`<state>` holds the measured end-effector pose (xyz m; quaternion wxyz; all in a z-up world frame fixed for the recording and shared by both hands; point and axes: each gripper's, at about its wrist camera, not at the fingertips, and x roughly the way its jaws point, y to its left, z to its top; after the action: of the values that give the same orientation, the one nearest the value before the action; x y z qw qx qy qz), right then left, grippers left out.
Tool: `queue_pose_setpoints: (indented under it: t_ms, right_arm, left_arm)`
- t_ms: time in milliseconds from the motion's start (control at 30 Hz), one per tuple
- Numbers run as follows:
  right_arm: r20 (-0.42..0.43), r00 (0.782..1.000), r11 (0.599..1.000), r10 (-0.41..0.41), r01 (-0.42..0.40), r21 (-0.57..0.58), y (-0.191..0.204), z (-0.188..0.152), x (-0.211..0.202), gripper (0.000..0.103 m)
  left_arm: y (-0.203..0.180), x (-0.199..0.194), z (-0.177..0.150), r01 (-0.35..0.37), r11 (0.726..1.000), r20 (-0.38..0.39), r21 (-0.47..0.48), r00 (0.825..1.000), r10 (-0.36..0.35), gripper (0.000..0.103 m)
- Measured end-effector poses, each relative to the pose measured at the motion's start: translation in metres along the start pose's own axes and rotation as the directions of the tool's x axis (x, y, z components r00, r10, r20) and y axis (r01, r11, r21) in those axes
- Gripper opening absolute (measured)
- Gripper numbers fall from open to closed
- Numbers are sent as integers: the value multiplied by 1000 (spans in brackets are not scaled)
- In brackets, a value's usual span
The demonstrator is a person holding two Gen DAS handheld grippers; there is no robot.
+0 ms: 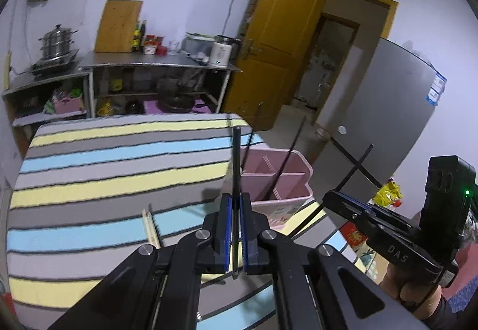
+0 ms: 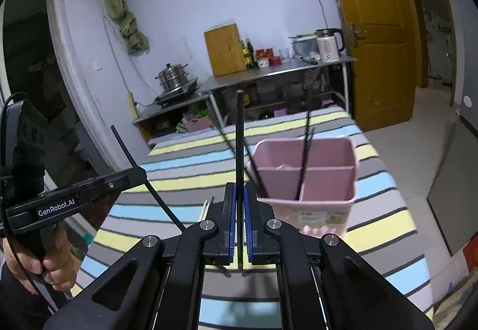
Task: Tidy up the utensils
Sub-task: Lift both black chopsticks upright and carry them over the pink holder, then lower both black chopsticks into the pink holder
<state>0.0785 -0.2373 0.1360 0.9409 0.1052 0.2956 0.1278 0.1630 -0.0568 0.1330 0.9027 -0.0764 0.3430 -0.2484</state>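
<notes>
Black chopstick (image 1: 236, 180) pinched in left tool (image 1: 236, 204); right tool (image 2: 239, 195) likewise, apparently.

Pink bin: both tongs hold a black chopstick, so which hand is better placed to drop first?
Probably right: in its view the pink bin sits just beyond the right tongs, while the left tongs are beside it.

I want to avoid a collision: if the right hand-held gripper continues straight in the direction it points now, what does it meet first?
Probably the pink divided bin, near its left wall, where black chopsticks already stand. The right hand-held gripper is shut on a black chopstick, whose tip leads. Depth is unclear.
</notes>
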Motion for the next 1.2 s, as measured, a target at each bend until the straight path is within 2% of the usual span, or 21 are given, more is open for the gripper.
queue_pose_setpoints:
  t_ms: [333, 633, 800, 1200]
  right_arm:
    - [108, 994, 999, -34, 34, 1, -17, 45, -23, 5]
    - [166, 985, 998, -56, 54, 12, -25, 75, -18, 5]
    - [133, 988, 997, -77, 74, 27, -34, 70, 4, 5]
    - [13, 996, 994, -93, 92, 60, -54, 43, 52, 5]
  left_arm:
    - [-30, 4, 51, 53, 997, 68, 49, 996, -56, 5]
    - [-40, 19, 93, 51, 997, 118, 62, 991, -58, 5]
    - [-37, 48, 93, 51, 997, 88, 52, 995, -56, 5]
    - [-16, 104, 58, 42, 999, -14, 27, 999, -41, 5]
